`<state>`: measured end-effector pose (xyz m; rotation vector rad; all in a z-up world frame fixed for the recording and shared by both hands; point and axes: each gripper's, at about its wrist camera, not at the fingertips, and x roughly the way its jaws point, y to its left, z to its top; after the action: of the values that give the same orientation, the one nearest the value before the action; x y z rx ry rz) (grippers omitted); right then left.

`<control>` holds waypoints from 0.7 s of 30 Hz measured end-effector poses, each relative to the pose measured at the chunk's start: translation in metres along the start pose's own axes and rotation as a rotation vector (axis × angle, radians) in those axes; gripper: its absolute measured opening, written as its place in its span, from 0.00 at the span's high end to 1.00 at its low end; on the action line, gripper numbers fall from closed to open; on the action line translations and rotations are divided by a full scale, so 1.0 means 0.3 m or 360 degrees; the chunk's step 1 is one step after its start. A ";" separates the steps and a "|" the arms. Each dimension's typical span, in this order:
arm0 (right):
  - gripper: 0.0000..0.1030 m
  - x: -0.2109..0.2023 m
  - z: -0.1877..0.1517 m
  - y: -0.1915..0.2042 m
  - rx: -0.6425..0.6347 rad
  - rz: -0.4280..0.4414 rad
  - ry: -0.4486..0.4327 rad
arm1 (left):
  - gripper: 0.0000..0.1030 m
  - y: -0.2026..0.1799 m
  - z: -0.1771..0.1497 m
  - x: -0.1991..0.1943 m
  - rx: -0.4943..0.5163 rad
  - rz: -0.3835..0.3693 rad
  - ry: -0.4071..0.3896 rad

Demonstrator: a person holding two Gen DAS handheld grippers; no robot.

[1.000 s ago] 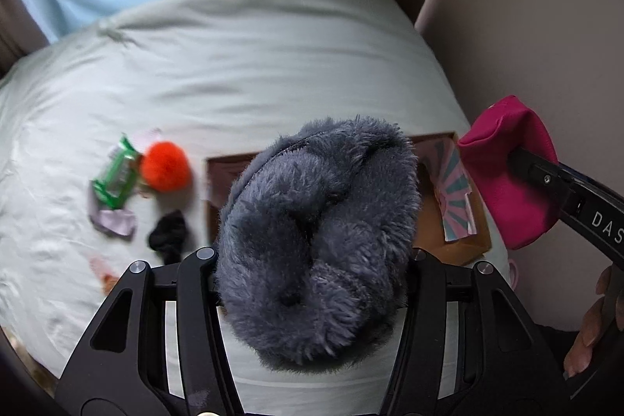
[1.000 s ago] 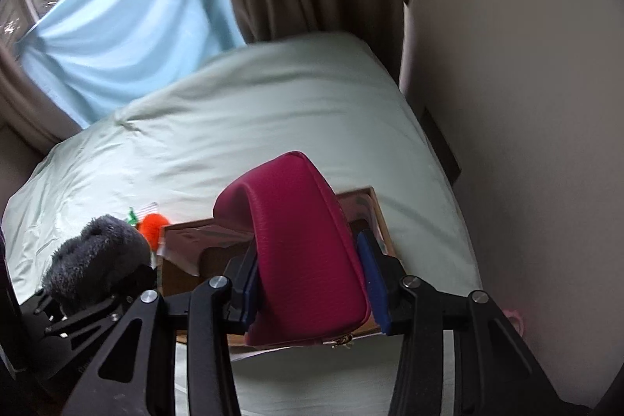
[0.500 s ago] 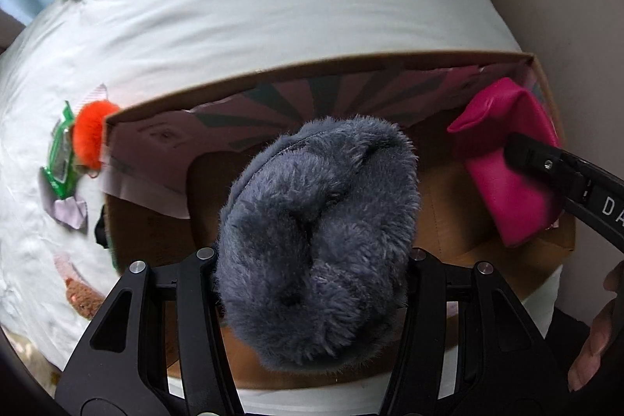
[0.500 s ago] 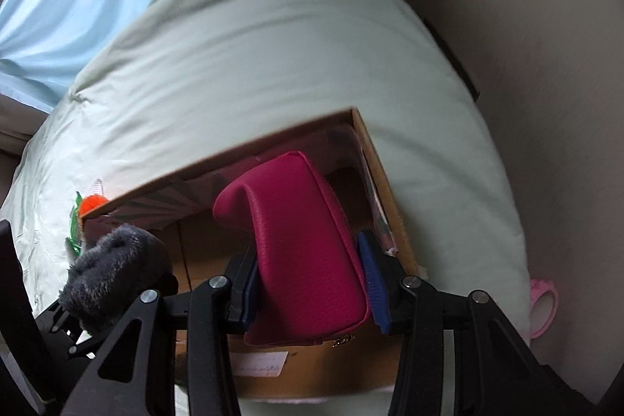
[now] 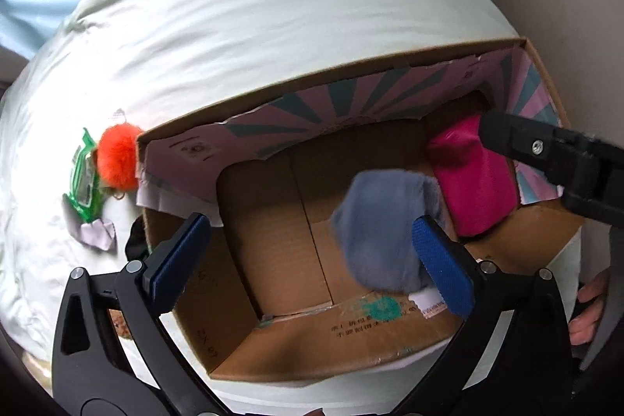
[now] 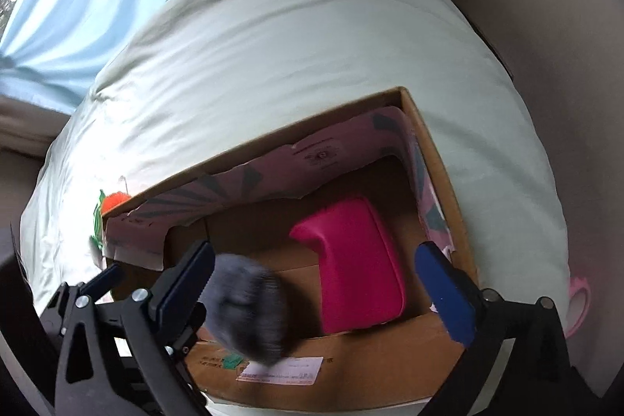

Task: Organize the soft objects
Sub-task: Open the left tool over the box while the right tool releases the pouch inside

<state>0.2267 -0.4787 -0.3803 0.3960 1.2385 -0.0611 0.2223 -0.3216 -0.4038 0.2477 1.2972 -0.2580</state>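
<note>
**Both soft things loose inside the cardboard box**

The grey fluffy item (image 5: 384,229), motion-blurred, sits inside the cardboard box (image 5: 351,334) near its front wall, between the fingers of the left gripper (image 5: 312,252) but not pressed by them; this gripper's jaws are opening and stand wide. The pink pouch (image 6: 358,260) lies on the box floor toward the right wall, below the right gripper (image 6: 316,283), whose jaws are also opening, with the pads clear of the pouch on both sides. The box has pink-and-teal striped paper along its inner walls and rests on a pale green bed (image 5: 273,6). Left of the box on the bed lie an orange pom-pom (image 5: 117,162), touching the box corner, and a green packet (image 5: 84,182) just beside it.
</note>
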 end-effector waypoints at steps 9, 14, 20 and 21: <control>0.01 -0.105 -0.017 0.043 -0.0076 -0.0052 -0.0114 | 0.00 0.029 -0.033 -0.124 -0.0029 -0.0067 -0.0067; 0.01 -0.201 -0.031 0.055 -0.0077 -0.0062 -0.0178 | 0.00 0.037 -0.038 -0.231 -0.0015 -0.0077 -0.0137; 0.01 -0.386 -0.069 0.123 -0.0155 -0.0113 -0.0333 | 0.00 0.079 -0.069 -0.412 -0.0042 -0.0092 -0.0266; 0.01 -0.406 -0.073 0.125 -0.0165 -0.0117 -0.0348 | 0.00 0.090 -0.075 -0.440 -0.0052 -0.0097 -0.0283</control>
<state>0.1758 -0.4571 -0.2633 0.2464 1.0351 -0.0999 0.1775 -0.2823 -0.2807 0.1536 1.1328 -0.3039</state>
